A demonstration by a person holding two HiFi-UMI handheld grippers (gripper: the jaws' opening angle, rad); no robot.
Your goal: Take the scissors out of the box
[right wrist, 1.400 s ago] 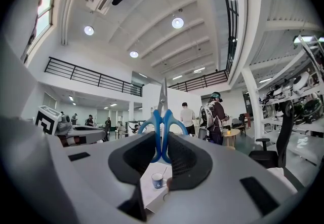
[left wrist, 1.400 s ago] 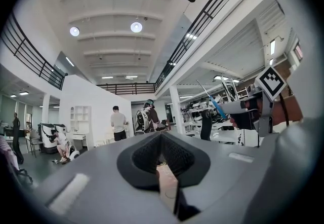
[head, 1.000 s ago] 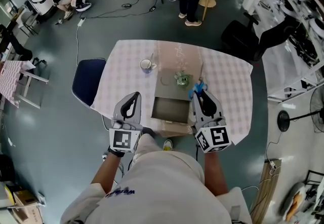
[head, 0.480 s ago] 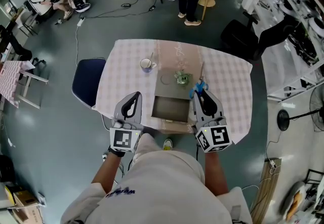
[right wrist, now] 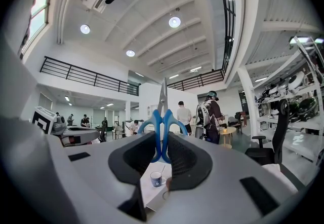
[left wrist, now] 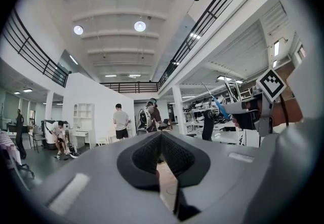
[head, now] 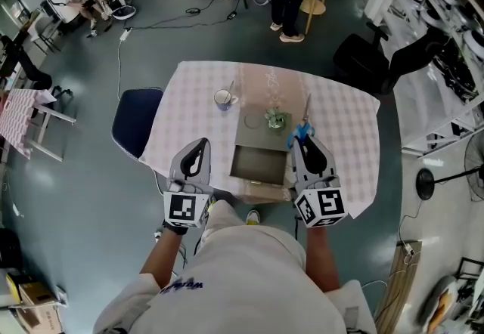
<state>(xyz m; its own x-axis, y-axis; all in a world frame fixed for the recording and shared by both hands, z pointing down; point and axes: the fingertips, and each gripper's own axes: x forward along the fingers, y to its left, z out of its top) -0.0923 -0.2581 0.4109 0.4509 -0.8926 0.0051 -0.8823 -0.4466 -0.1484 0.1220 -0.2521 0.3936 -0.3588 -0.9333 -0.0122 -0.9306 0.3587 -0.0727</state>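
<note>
Right tongs point(right wrist: 162, 139) clamp blue scissors point(right wrist: 162, 97); left tongs point(left wrist: 162, 139) closed, empty

Box point(head: 255, 163) on table point(head: 344, 136), cup point(head: 223, 100) behind it to the left, chair point(head: 134, 122) left of table.

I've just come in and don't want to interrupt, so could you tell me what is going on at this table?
A person stands at a table with tongs in each hand. The right tongs are shut on blue-handled scissors, held in the air by the right edge of an open box. The left tongs are shut and empty, on the box's other side.
</note>
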